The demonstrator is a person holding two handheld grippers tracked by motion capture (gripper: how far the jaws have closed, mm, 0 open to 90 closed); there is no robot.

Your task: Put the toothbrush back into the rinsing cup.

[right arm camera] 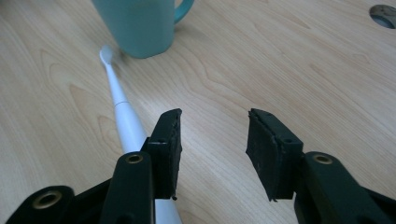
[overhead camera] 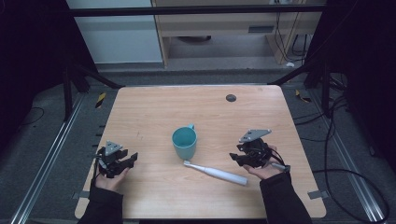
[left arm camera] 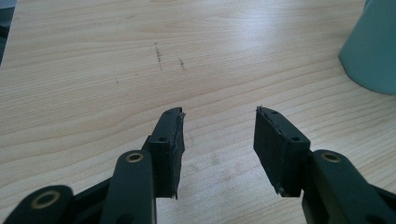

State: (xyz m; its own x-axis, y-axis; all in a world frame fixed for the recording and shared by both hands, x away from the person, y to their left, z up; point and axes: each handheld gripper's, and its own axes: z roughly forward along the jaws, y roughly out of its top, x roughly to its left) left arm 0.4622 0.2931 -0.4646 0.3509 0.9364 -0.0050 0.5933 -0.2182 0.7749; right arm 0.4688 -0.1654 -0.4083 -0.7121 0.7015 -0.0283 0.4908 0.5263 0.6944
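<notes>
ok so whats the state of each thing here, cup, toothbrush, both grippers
cup: upright on the table, looks empty, handle turned away from the person
toothbrush: lying flat, head by the cup's base, nothing gripping it
left gripper: open, nothing between the jaws
right gripper: open, nothing between the jaws, toothbrush beside its left jaw

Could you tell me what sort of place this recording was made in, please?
Most likely a lab or recording rig rather than a home: a bare wooden table stands inside a dark metal frame, with loose cables on grey carpet and plain office furniture behind.
</notes>
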